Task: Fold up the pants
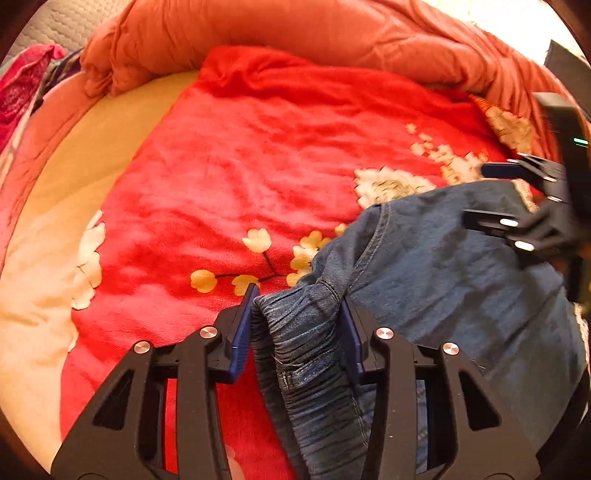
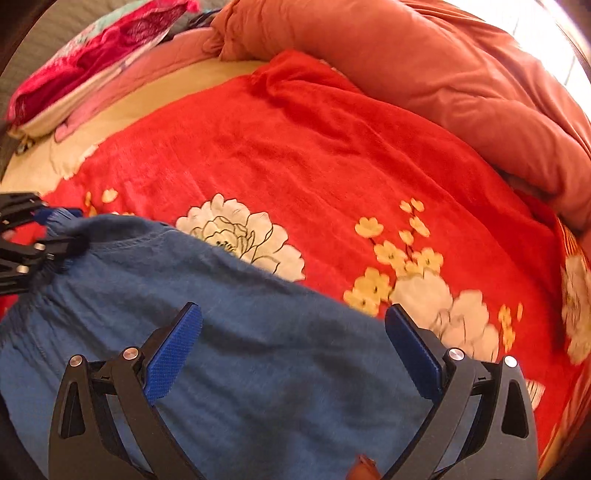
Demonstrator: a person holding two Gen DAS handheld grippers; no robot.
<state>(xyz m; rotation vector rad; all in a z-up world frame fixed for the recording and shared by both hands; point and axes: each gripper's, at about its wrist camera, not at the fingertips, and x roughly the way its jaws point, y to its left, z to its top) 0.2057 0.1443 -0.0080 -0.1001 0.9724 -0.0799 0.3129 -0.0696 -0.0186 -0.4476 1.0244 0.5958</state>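
Note:
Blue denim pants [image 1: 443, 280] lie on a red flowered blanket [image 1: 258, 166]. My left gripper [image 1: 299, 314] is shut on the gathered elastic waistband [image 1: 306, 350], which bunches between its blue pads. My right gripper [image 2: 293, 325] is open, its wide-spread fingers hovering over the flat denim [image 2: 258, 369] with nothing between them. The left gripper shows at the left edge of the right wrist view [image 2: 40, 236], holding the waistband. The right gripper shows at the right edge of the left wrist view [image 1: 480, 195].
A rolled orange quilt [image 1: 295, 33] runs along the far side of the bed [image 2: 443, 74]. A pink patterned cloth [image 2: 92, 48] lies at the far left. A cream sheet [image 1: 44, 258] borders the blanket on the left.

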